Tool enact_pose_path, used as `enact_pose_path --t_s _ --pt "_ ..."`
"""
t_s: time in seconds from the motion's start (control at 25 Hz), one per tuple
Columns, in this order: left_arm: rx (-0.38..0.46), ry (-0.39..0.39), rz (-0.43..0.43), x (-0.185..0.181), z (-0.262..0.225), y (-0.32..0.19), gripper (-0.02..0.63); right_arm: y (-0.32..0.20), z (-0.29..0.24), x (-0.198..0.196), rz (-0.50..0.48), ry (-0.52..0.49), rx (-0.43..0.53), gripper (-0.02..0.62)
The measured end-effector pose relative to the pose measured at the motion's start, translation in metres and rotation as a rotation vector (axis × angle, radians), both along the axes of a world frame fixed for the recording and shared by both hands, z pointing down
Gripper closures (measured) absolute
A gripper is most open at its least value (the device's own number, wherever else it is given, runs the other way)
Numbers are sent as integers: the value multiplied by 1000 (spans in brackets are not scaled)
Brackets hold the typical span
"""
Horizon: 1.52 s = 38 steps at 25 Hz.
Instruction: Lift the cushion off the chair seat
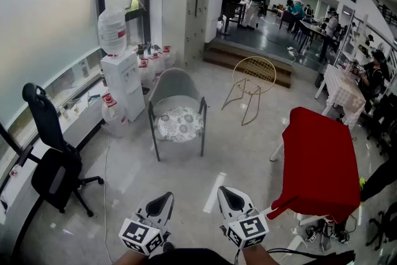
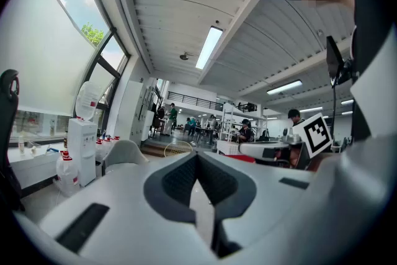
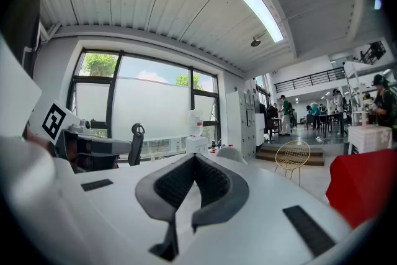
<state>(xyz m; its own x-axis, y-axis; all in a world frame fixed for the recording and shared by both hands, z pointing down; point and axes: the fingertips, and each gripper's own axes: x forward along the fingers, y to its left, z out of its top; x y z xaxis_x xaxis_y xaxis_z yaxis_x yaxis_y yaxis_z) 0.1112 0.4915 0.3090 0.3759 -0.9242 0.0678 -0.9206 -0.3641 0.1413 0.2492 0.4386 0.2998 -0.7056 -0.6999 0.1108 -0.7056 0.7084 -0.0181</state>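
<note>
- your left tongs (image 1: 164, 199) are pressed together with nothing between them; they sit low at the front of the head view and point out level across the floor (image 1: 248, 146).
- your right tongs (image 1: 227, 195) are closed and empty too. they sit just beside the left ones, with a strip of floor showing between the two.
- the cushion (image 1: 180, 124) is pale with a grey flower pattern. it lies flat on the seat of the grey chair (image 1: 175, 85), ahead of you and well apart from both tongs.
- the grey chair stands on dark legs with its open front turned toward you and its curved back away from you.
- a white water dispenser (image 1: 122, 79) stands just to the left of the grey chair, with a large bottle (image 1: 112, 31) upside down on top.
- more red-capped water bottles (image 1: 152, 64) stand on the floor around the dispenser.
- a gold wire chair (image 1: 254, 80) stands to the right of the grey chair, near a low step.
- a bench under a red cloth (image 1: 319, 161) is near your right tongs, on their right.
- a black office chair (image 1: 53, 155) stands at the far left, by the window ledge.
</note>
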Motion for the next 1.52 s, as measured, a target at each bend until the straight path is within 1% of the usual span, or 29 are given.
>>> enact_pose_path --t_s 0.16,0.28,0.44,0.64,0.76,0.88,1.08,1.24,1.36,1.52 --pt "5 8 2 -9 -4 0 598 3 0 -8 -6 2 -9 588" --pt "13 -2 -3 -17 -5 0 599 3 -2 -16 -14 16 2 588" --pt "11 6 2 -24 -2 -1 598 4 -3 -21 -9 32 16 588" --pt "14 -18 20 -35 0 0 598 2 -3 -36 -11 19 16 588" --pt "25 17 38 -45 -2 2 598 3 0 -49 -7 37 20 588" --pt "34 42 63 -56 0 4 599 6 1 -60 -1 26 12 588" --pt "28 82 74 -85 3 5 599 8 3 -85 14 41 19 588" --pt "37 74 94 -105 7 8 599 10 6 -100 34 39 19 588" --pt "44 69 89 -116 10 8 600 12 7 -111 44 55 16 588" --pt "62 46 81 -127 6 8 598 10 6 -125 36 48 13 588"
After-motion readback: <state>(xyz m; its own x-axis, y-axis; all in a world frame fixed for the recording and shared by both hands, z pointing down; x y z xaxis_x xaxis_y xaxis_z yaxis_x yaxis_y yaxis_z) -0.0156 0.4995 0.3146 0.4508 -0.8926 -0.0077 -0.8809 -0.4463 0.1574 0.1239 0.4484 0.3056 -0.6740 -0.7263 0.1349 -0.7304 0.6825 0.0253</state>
